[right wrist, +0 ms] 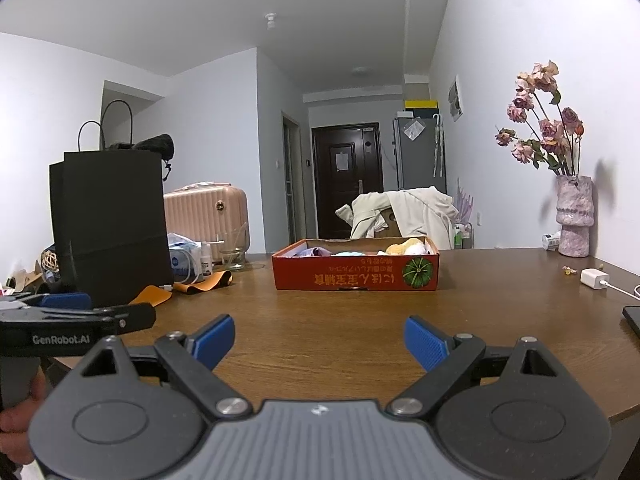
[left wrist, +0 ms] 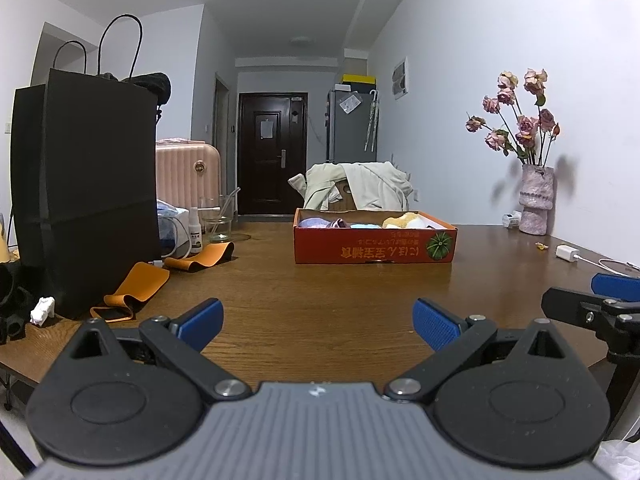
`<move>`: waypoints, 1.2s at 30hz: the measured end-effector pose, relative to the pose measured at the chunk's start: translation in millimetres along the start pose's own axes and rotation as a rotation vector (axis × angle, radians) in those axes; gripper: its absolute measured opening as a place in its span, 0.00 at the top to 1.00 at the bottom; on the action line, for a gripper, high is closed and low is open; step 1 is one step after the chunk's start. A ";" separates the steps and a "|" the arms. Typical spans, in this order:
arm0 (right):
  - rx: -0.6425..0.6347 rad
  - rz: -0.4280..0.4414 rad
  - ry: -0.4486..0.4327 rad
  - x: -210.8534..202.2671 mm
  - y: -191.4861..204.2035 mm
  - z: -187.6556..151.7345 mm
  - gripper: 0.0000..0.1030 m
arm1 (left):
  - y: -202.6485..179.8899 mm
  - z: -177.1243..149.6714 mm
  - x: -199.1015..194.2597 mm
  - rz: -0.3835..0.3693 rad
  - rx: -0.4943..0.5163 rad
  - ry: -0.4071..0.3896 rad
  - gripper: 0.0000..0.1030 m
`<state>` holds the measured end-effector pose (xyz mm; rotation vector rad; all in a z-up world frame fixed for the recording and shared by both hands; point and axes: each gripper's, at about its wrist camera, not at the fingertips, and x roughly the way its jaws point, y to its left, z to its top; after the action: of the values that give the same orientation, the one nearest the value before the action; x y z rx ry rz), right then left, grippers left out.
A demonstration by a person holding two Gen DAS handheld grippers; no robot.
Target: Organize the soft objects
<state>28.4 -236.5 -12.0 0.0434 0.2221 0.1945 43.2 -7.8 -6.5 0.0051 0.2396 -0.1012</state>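
Note:
A low orange cardboard box (left wrist: 374, 245) with a green pumpkin print stands on the brown table (left wrist: 320, 288), well ahead of both grippers. Several soft objects lie in it: purple (left wrist: 316, 222), light blue (left wrist: 362, 225) and yellow-white (left wrist: 406, 221) pieces. It also shows in the right wrist view (right wrist: 356, 274). My left gripper (left wrist: 318, 326) is open and empty above the near table edge. My right gripper (right wrist: 319, 342) is open and empty too, beside the left one. The right gripper's side shows at the right of the left wrist view (left wrist: 592, 308).
A tall black paper bag (left wrist: 86, 196) stands at the left. Orange bands (left wrist: 138, 288), a spray bottle (left wrist: 195, 232) and a glass (left wrist: 218, 220) lie near it. A vase of dried roses (left wrist: 536, 204) and a white charger (left wrist: 567, 253) are at the right. A draped chair (left wrist: 360, 188) stands behind the box.

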 end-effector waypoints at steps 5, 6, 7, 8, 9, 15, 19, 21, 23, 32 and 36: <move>-0.003 0.006 0.003 0.4 1.6 -1.7 0.11 | 0.1 -0.6 1.2 -0.004 0.002 0.002 0.00; -0.002 0.006 0.002 0.3 1.5 -2.0 0.11 | -0.5 -0.8 0.6 -0.004 0.003 0.001 0.00; -0.001 0.006 0.003 0.4 1.1 -2.0 0.11 | -0.6 -1.0 0.7 -0.004 0.005 0.001 0.00; -0.002 0.006 0.002 0.3 1.2 -2.1 0.11 | -0.6 -1.3 0.7 -0.006 0.006 0.001 0.00; -0.002 0.004 0.002 0.2 1.2 -2.1 0.11 | -1.0 -1.2 0.8 -0.007 0.006 0.001 0.00; -0.002 0.004 0.002 0.0 1.9 -3.0 0.11 | -1.7 -1.9 1.2 -0.011 0.009 0.004 0.00; -0.001 0.003 0.003 -0.1 2.1 -3.2 0.11 | -1.9 -2.2 1.3 -0.009 0.011 0.004 0.00; 0.000 0.003 0.002 0.1 1.7 -2.7 0.11 | -2.3 -1.9 1.0 -0.007 0.015 0.003 0.00; 0.000 0.002 0.003 0.1 1.6 -2.7 0.11 | -2.1 -1.2 1.9 -0.007 0.013 0.006 0.00; 0.001 -0.001 -0.003 -0.9 1.6 -4.1 0.11 | -2.8 0.0 0.1 -0.015 0.019 0.000 0.00; 0.004 -0.002 -0.002 -0.3 1.7 -5.0 0.11 | -1.9 -0.1 -1.7 -0.014 0.014 -0.011 0.00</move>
<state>26.7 -234.8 -16.7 0.0469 0.2200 0.1919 41.3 -9.5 -6.2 0.0164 0.2276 -0.1166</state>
